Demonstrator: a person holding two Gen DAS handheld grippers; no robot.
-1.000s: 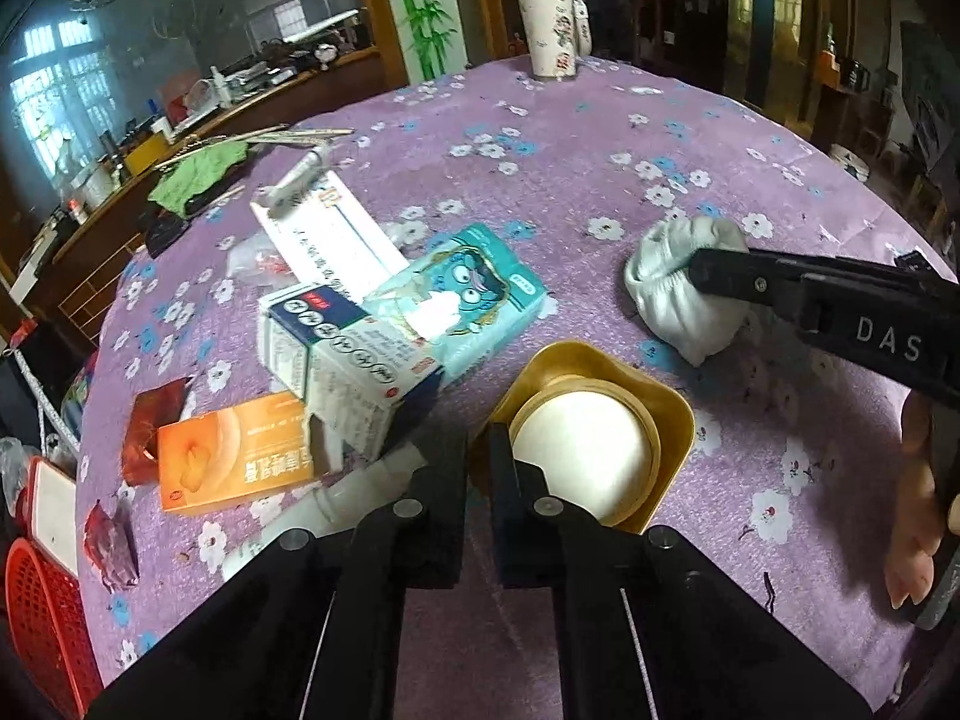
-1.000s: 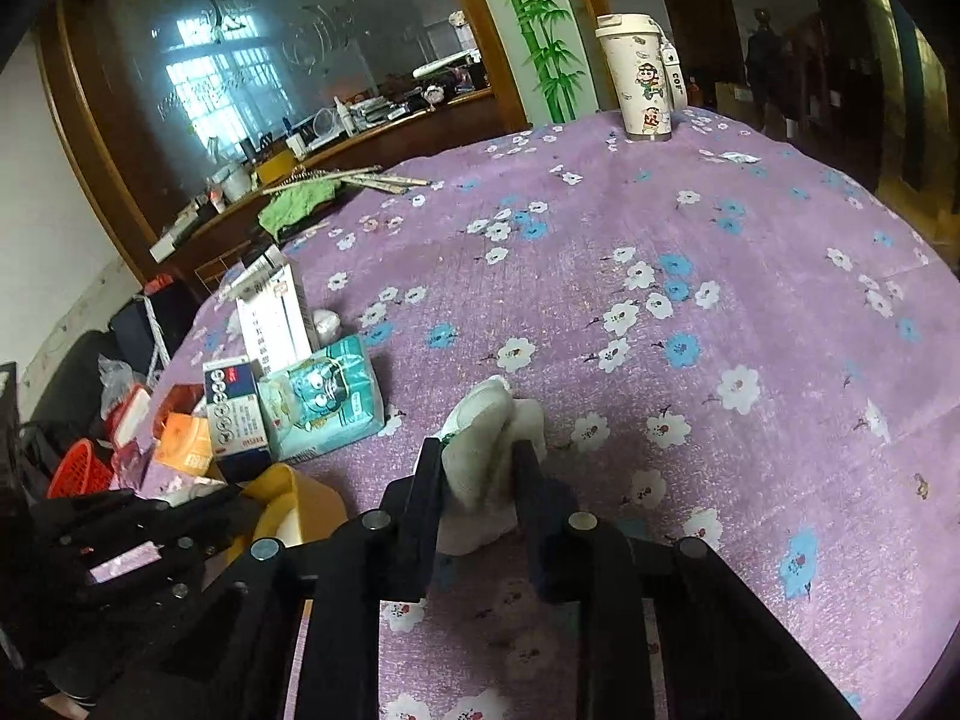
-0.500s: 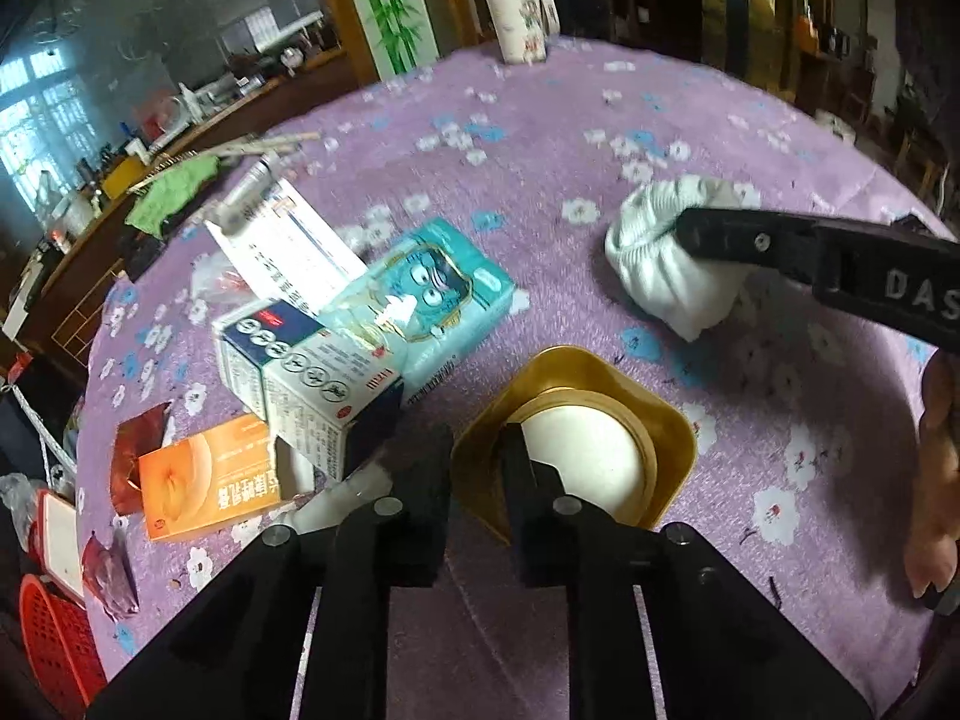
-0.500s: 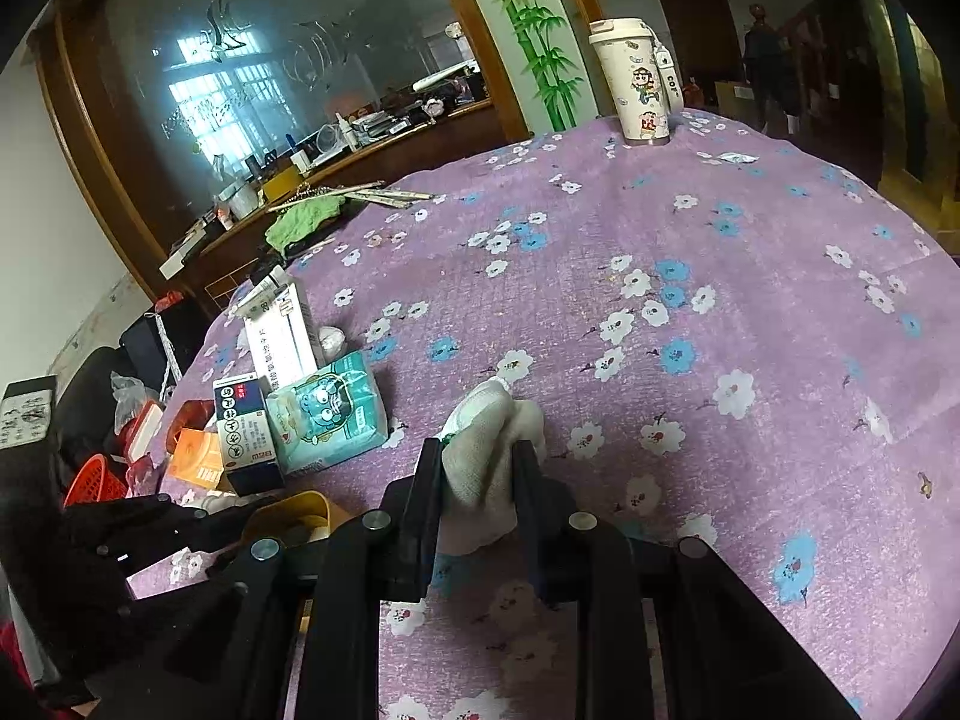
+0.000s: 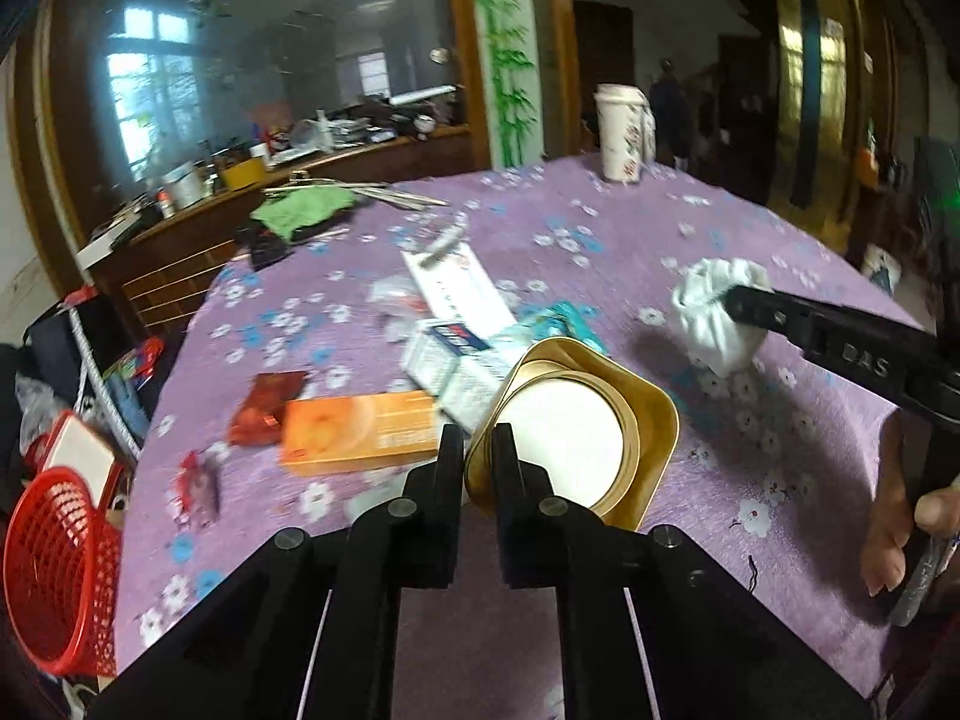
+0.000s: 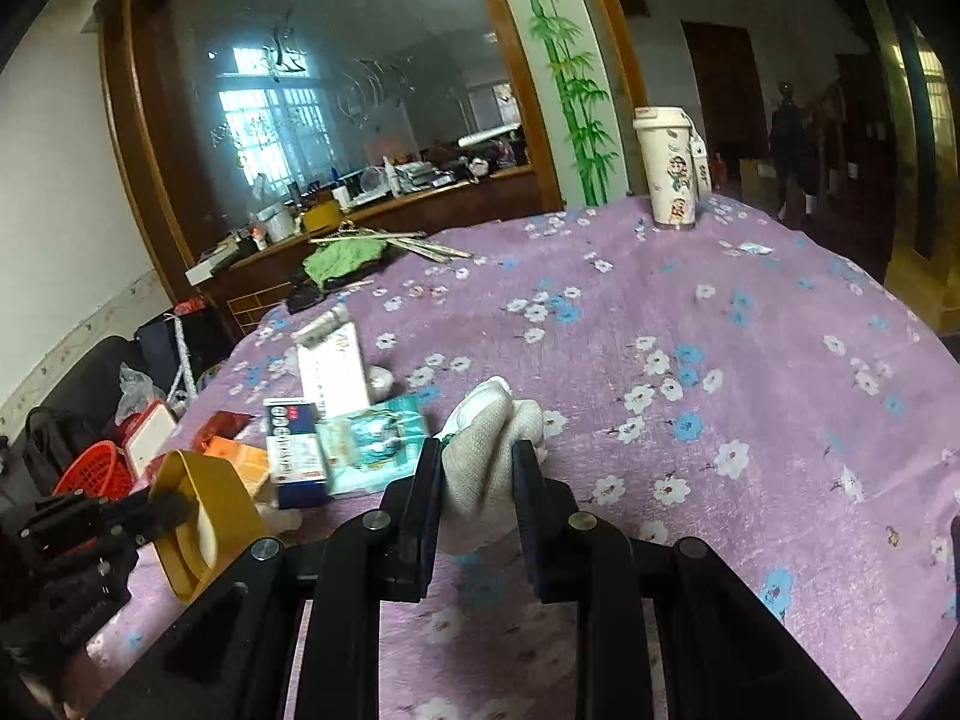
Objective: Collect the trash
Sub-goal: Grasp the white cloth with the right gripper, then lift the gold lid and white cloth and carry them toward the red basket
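Carrying two pieces of trash, much left on the table.
Left gripper closing on the gold tray's rim; right gripper clamps a crumpled white wad; boxes remain on the purple tablecloth, red basket beside it.

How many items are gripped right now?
2. The gold tray, tilted, is in the left gripper, whose jaws are closing on its rim. The white crumpled wad is pinched in the right gripper. Nothing else appears held.

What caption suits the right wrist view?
Right hand-held gripper clamps a crumpled white tissue above the purple floral tablecloth.
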